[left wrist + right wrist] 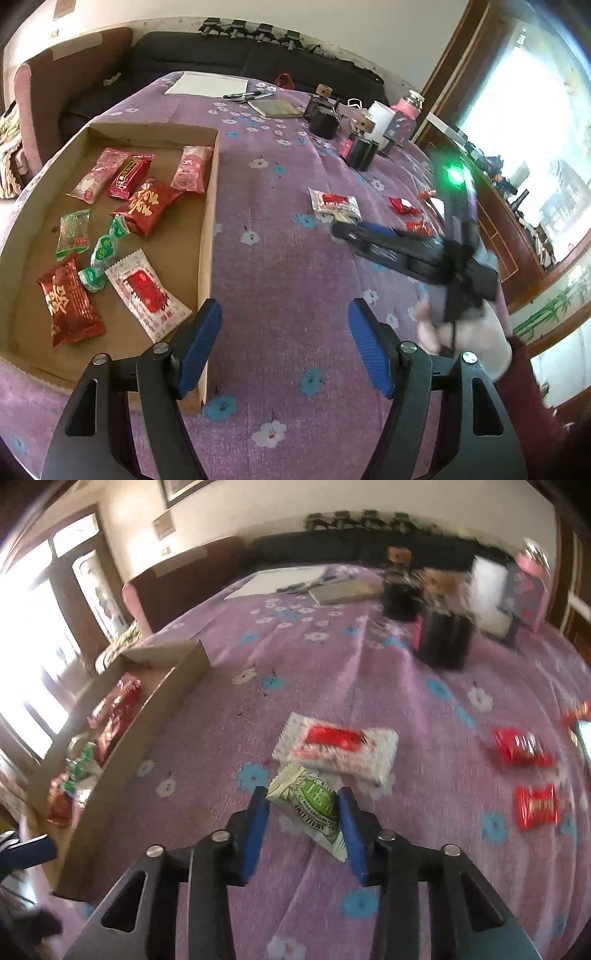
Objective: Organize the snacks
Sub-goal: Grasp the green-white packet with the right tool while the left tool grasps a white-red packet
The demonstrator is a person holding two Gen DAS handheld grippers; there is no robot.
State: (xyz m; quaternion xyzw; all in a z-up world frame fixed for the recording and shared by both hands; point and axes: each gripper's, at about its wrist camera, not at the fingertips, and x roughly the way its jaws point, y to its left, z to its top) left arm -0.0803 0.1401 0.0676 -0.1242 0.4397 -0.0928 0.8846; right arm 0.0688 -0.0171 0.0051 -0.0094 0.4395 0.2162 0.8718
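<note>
My right hand-held gripper [301,805] pinches the green lime packet [308,806], its long axis running away-left to near-right. It tilts steeply down at the worktop [332,672]. My left hand-held gripper [284,325] gapes, empty.

Counts, relative to the cardboard tray [207,206]: inside it 9 snacks: 2 pink, 1 dark red bar, 2 big red packs, 3 green candies, 1 white-red pack [147,295]. On the cloth right of tray: 1 white-red pack [336,749], 1 green-white pack [308,805], 3 small red packs
</note>
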